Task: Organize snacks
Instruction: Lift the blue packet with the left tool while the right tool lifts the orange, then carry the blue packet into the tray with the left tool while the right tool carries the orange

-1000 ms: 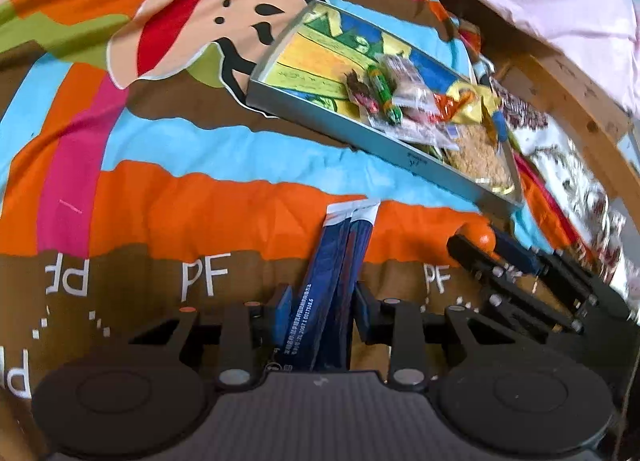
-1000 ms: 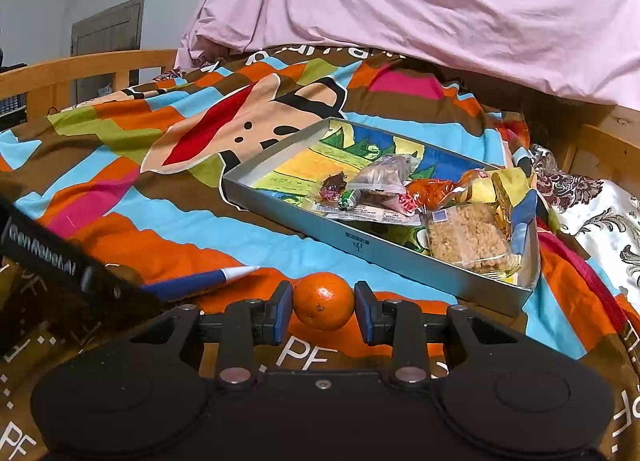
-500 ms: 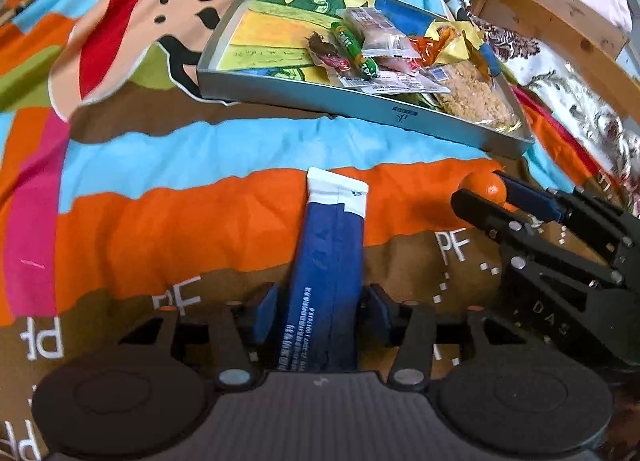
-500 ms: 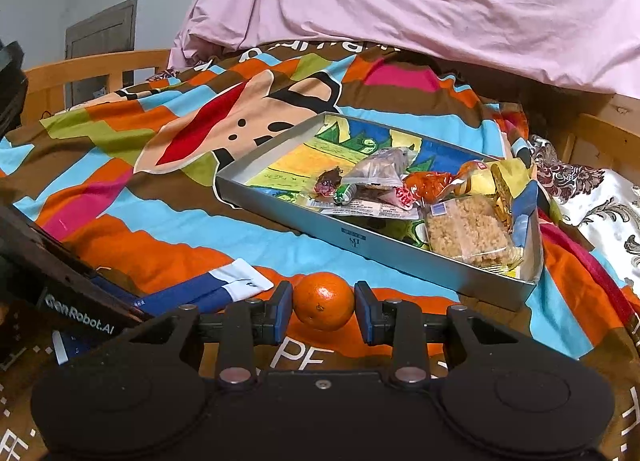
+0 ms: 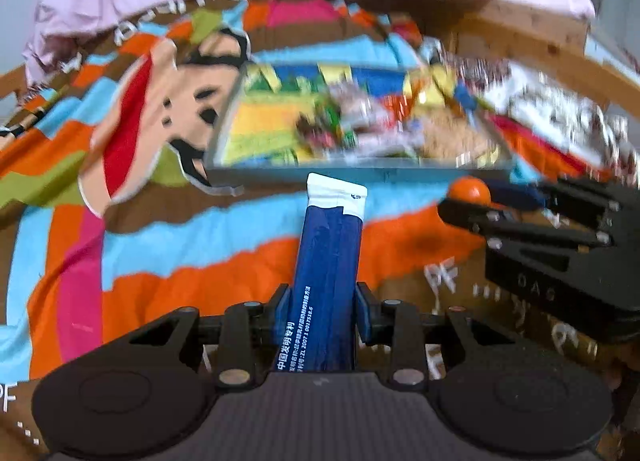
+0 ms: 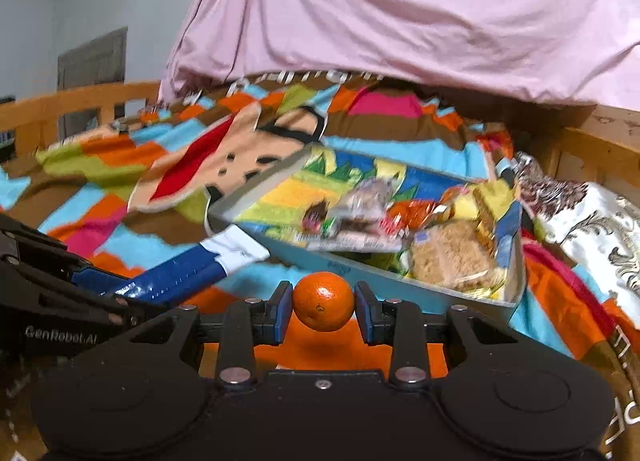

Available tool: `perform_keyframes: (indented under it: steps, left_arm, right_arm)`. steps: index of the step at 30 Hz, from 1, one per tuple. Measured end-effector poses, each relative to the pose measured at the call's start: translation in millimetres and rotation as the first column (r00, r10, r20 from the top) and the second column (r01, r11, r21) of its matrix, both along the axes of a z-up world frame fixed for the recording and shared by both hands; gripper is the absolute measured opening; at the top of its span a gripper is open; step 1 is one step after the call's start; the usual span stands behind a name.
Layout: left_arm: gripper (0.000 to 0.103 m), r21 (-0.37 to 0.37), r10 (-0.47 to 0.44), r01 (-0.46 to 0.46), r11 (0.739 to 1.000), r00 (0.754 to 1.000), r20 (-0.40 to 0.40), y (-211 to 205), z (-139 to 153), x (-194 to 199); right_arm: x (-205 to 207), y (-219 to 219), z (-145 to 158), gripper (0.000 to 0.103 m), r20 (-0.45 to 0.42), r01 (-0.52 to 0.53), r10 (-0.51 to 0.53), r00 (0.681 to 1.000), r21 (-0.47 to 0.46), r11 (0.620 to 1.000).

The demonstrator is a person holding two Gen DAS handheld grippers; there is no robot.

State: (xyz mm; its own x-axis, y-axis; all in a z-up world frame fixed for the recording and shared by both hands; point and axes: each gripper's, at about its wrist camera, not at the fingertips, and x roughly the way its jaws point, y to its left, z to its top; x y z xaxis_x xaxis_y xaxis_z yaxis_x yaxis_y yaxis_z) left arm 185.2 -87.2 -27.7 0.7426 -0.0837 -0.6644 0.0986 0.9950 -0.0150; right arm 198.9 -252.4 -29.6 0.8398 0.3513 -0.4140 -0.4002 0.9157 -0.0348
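Your left gripper [image 5: 322, 299] grips the blue packet [image 5: 328, 261], its jaws having just closed further on it; its white end points at the tray [image 5: 360, 172] of snacks. Your right gripper [image 6: 323, 312] clamps the orange [image 6: 323, 301] just before that tray, above the blanket [image 6: 120, 201].

Bed [image 6: 576, 149]: striped blanket [image 5: 208, 261], pink sheet [image 6: 400, 13], snack tray [image 6: 360, 267].

A long blue packet [image 5: 328, 261] with a white end is held pointing toward the gray tray [image 6: 360, 267] of wrapped snacks (blurred); a small orange [image 6: 323, 301] is gripped nearby.
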Motion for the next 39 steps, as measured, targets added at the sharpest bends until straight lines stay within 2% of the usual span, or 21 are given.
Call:
perform_keyframes:
  steps: [7, 12, 17, 21, 27, 33, 39]
  left_arm:
    - [0.036, -0.139, 0.124, -0.103, 0.985, 0.981, 0.15, 16, 32, 23]
    - [0.036, -0.184, 0.187, -0.145, 0.972, 0.954, 0.235, 20, 55, 59]
    - [0.036, -0.209, 0.241, -0.186, 0.96, 0.929, 0.282, 16, 68, 108]
    - [0.036, -0.221, 0.26, -0.202, 0.954, 0.925, 0.277, 11, 58, 154]
    - [0.036, -0.237, 0.285, -0.231, 0.944, 0.931, 0.228, 10, 27, 201]
    - [0.036, -0.23, 0.314, -0.273, 0.934, 0.934, 0.169, 6, -5, 215]
    - [0.036, -0.227, 0.317, -0.28, 0.933, 0.937, 0.148, 6, -16, 215]
  right_arm:
    - [12, -10, 19, 0.036, 0.089, 0.023, -0.033, 0.995, 0.105, 0.994]
    - [40, -13, 32, 0.036, 0.197, 0.015, -0.042, 0.98, 0.136, 0.991]
    - [80, -30, 23, 0.036, 0.157, 0.073, -0.107, 0.982, 0.206, 0.976]
    - [102, -39, 4, 0.036, 0.08, 0.107, -0.135, 0.988, 0.284, 0.953]
    - [121, -33, -23, 0.036, -0.029, 0.132, -0.129, 0.991, 0.246, 0.96]
    - [125, -26, -35, 0.036, -0.065, 0.134, -0.123, 0.99, 0.208, 0.969]
    - [123, -15, -35, 0.036, -0.057, 0.14, -0.134, 0.989, 0.118, 0.983]
